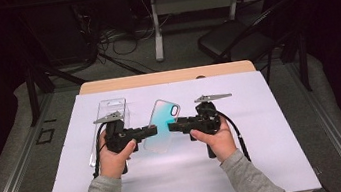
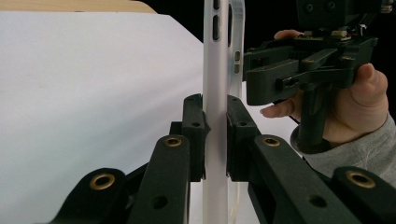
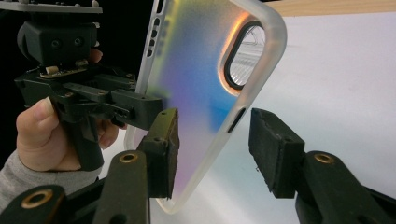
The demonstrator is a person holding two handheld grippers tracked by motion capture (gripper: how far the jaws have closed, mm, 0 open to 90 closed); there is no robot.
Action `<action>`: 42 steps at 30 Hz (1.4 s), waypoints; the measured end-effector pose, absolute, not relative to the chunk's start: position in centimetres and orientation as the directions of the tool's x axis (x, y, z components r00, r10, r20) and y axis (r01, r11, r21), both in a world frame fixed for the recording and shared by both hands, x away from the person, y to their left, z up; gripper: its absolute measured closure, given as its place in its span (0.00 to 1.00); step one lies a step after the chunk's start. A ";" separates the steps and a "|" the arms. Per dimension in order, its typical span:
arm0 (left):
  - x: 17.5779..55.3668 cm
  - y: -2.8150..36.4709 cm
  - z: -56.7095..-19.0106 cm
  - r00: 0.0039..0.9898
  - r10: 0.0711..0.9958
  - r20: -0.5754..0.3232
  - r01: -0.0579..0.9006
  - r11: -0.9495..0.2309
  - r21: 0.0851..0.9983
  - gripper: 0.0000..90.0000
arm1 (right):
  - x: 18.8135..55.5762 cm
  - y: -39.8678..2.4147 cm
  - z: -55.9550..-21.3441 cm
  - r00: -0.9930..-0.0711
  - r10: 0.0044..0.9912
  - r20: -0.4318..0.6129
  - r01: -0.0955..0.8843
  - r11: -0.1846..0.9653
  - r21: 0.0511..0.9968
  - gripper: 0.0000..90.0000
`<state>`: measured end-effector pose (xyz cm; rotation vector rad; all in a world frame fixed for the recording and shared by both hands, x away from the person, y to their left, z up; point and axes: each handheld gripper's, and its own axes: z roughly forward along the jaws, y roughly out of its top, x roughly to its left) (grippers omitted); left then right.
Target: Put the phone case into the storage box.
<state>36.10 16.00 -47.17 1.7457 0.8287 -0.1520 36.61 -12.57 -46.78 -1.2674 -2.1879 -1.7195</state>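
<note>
A translucent phone case [image 1: 162, 125] with a blue-to-pink sheen and an oval camera cut-out hangs tilted above the white sheet between both hands. My left gripper [image 1: 150, 130] is shut on its lower left edge; in the left gripper view both pads [image 2: 195, 135] press the case [image 2: 215, 93], seen edge-on. My right gripper [image 1: 172, 126] reaches in from the right. In the right gripper view its jaws straddle the case's [image 3: 196, 79] side edge: the left pad [image 3: 164, 154] lies against the case's back, and the right pad [image 3: 273, 154] stands clear of it, so this gripper [image 3: 215, 149] is open.
A clear plastic packaging tray [image 1: 110, 109] lies on the white sheet [image 1: 267, 153] behind the left hand. The sheet covers a wooden table [image 1: 166, 76]. Beyond the table stand a dark chair [image 1: 231, 39], a desk leg and floor cables.
</note>
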 end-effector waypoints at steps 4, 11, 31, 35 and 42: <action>36.1 15.9 -47.2 0.745 0.449 -0.493 0.595 -0.112 0.796 0.91 | 36.7 -12.7 -46.9 -0.651 0.540 0.533 0.643 0.020 0.766 0.63; 36.0 15.8 -47.2 0.745 0.447 -0.495 0.594 -0.108 0.797 0.91 | 36.6 -12.7 -46.9 -0.650 0.537 0.537 0.646 0.018 0.763 0.69; 35.9 15.8 -47.2 0.749 0.445 -0.491 0.588 -0.104 0.802 0.91 | 36.6 -12.8 -47.2 -0.639 0.525 0.562 0.665 0.010 0.747 0.82; 35.9 15.9 -47.2 0.750 0.445 -0.490 0.586 -0.104 0.804 0.91 | 36.7 -12.8 -47.2 -0.635 0.521 0.570 0.669 0.002 0.744 0.84; 35.9 15.9 -47.1 0.749 0.444 -0.492 0.587 -0.101 0.803 0.91 | 36.7 -12.9 -47.2 -0.635 0.516 0.574 0.669 -0.003 0.743 0.85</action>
